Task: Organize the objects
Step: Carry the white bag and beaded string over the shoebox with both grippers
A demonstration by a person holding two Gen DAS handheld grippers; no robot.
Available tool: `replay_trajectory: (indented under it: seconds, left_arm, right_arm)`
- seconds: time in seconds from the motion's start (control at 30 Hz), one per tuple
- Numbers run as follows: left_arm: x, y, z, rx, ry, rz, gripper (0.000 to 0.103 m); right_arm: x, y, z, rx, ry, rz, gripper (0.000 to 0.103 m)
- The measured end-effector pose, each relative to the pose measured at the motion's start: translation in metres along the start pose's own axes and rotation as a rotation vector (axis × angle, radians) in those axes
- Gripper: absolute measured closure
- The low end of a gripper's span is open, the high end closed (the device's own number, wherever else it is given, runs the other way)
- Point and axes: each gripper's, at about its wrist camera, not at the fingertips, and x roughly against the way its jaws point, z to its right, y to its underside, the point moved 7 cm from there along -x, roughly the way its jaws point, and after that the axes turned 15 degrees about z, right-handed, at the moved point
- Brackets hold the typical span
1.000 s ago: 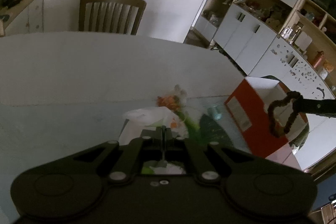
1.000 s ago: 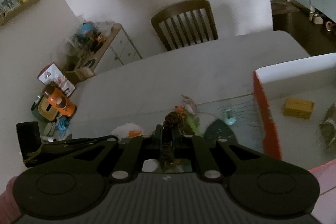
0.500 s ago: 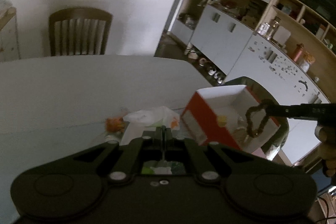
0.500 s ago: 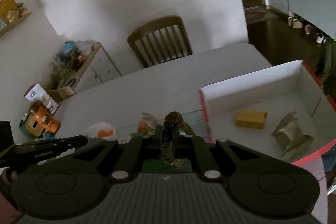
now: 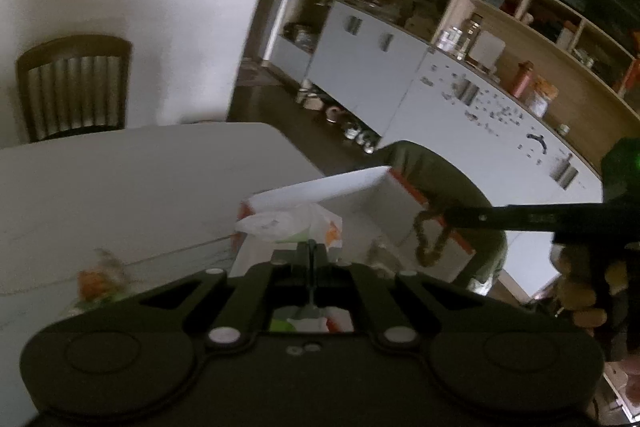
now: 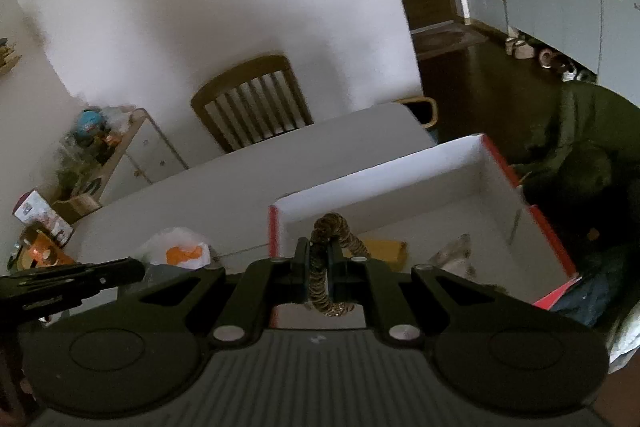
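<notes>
Right, I have the red-and-white box (image 6: 500,187) ahead of both grippers, open at the top, sitting on the white table (image 6: 224,195). Inside it I see a yellow block (image 6: 386,250) and a crumpled greyish wrapper (image 6: 454,253) lying on the white floor of the box, apart from each other. My right gripper (image 6: 320,259) has its fingers pinched on a dark beaded loop (image 6: 334,227), which in the left wrist view hangs over the box interior (image 5: 430,241). My left gripper (image 5: 313,251) has its fingers pressed tight on a white plastic bag (image 5: 288,223) with orange print, held near the box's left wall. A blurred orange and green item (image 5: 98,281) lies on the table off to the left. Behind the table stand a slatted wooden chair (image 6: 252,107), a white wall, and a cluttered low cabinet (image 6: 120,147); white cupboards with open shelves (image 5: 480,39) fill the room's right side, over a dark floor
</notes>
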Motion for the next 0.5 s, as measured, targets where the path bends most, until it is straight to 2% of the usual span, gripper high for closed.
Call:
replay_trajectory:
  seconds: [0.3,0.5]
  left_arm:
    - [-0.048,0.01,0.045,-0.025,0.047,-0.055,0.103]
    - [-0.085,0.024,0.057,-0.05,0.023,-0.106,0.103]
  right_arm:
    - [-0.025,-0.006,0.05,-0.004,0.04,-0.034,0.095]
    - [-0.052,-0.009,0.068,0.008,0.043,-0.062,0.095]
